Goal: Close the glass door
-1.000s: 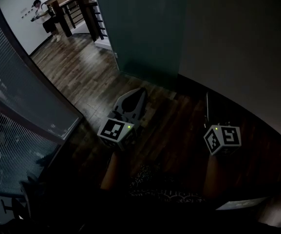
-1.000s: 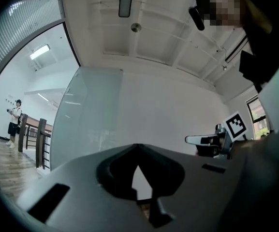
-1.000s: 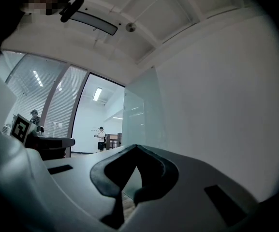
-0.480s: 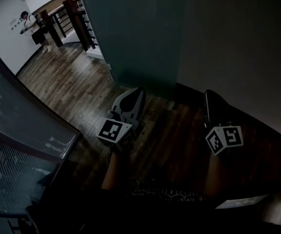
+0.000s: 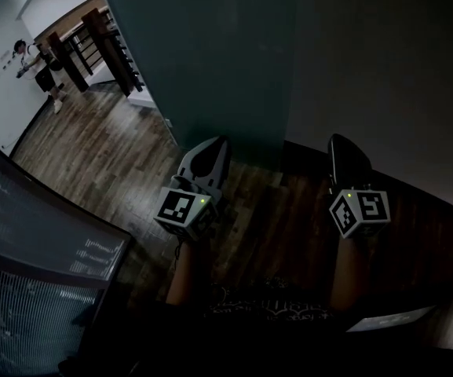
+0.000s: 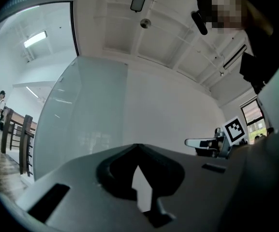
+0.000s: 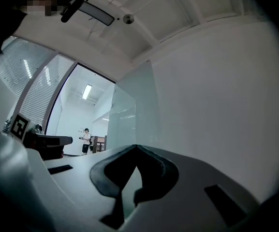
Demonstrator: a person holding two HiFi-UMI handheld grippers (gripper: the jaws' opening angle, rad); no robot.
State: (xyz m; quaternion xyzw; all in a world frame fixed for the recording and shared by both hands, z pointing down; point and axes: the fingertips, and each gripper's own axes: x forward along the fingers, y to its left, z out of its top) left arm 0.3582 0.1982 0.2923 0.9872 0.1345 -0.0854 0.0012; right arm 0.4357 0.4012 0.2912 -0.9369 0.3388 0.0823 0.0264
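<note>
The glass door is a tall frosted, greenish panel standing ahead of me; it also shows in the left gripper view and the right gripper view. My left gripper points at the panel's lower edge, close to it, jaws shut with nothing between them. My right gripper is held level beside it, in front of the plain wall to the right of the glass, also shut and empty. Whether either tip touches the glass I cannot tell.
Dark wooden floor runs left past the panel to a railing, where a person stands far off. A glass wall with blinds borders my left side.
Both grippers have moved forward together toward the glass panel and the wall. The panel now fills more of the head view, and the railing and person have slid to the upper left.
</note>
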